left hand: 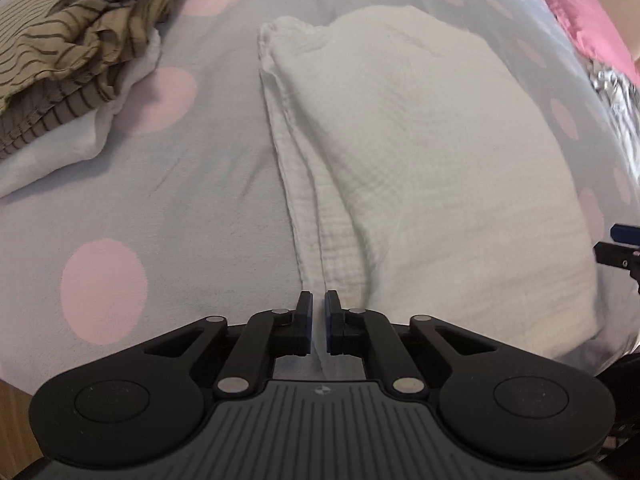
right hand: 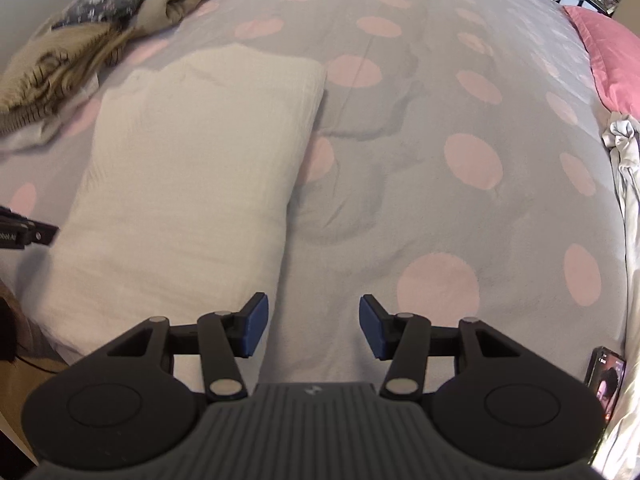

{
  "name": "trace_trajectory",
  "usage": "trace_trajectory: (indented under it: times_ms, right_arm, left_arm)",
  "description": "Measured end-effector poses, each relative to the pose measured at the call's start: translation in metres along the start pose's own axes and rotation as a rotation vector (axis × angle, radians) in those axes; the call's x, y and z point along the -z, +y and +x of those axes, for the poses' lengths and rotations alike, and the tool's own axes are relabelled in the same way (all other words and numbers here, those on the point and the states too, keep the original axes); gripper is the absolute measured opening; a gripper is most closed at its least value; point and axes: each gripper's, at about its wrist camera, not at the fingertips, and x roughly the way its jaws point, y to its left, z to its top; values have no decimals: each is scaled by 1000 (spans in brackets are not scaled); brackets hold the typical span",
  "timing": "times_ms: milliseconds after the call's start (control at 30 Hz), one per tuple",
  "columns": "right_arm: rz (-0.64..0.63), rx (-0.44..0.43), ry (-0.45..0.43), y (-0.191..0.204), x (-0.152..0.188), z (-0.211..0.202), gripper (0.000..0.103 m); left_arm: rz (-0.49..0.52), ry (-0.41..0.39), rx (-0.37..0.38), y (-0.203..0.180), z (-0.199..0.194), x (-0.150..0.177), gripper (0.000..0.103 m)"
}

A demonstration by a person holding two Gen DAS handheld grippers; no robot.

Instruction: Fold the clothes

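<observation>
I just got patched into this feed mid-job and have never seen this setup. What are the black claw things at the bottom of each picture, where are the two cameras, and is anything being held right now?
Each black claw is a hand-held two-finger gripper carried by a person, with a wide-angle camera looking along its fingers. One picture comes from the left gripper, the other from the right gripper.

Both look over a bed with a grey cover with pink dots. A folded white cloth lies on it. Beyond it sits a heap of tan striped clothes. A pink pillow lies at the far right, and a phone near the right edge.

The left gripper's jaws are pinched on the white cloth's near edge. The right gripper is open and holds nothing, beside the cloth.
</observation>
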Motion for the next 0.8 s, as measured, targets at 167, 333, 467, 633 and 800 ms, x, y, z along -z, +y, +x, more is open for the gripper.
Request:
trace_trajectory:
  times_ms: [167,333,467,633,800]
  right_arm:
    - [78,-30,-40,-11,-8,-9,60]
    - [168,-57,-61,-23,-22,-6,64]
    - [265,-105,-56,-35,-34,5,65]
    - [385,-186,-36,-50,-44,27,67]
    - [463,-276,-10,-56,-60,53,67]
  left_arm:
    - [-44,-132,57,8,-23,-11,47]
    - [-106,-238,105,12,-26,-31,54]
    - [-195,-236,96,20,-6,-44,54]
    - [-333,-216,127,43,18,-52,54]
    - [-407,-202,207,54,40,-62,54]
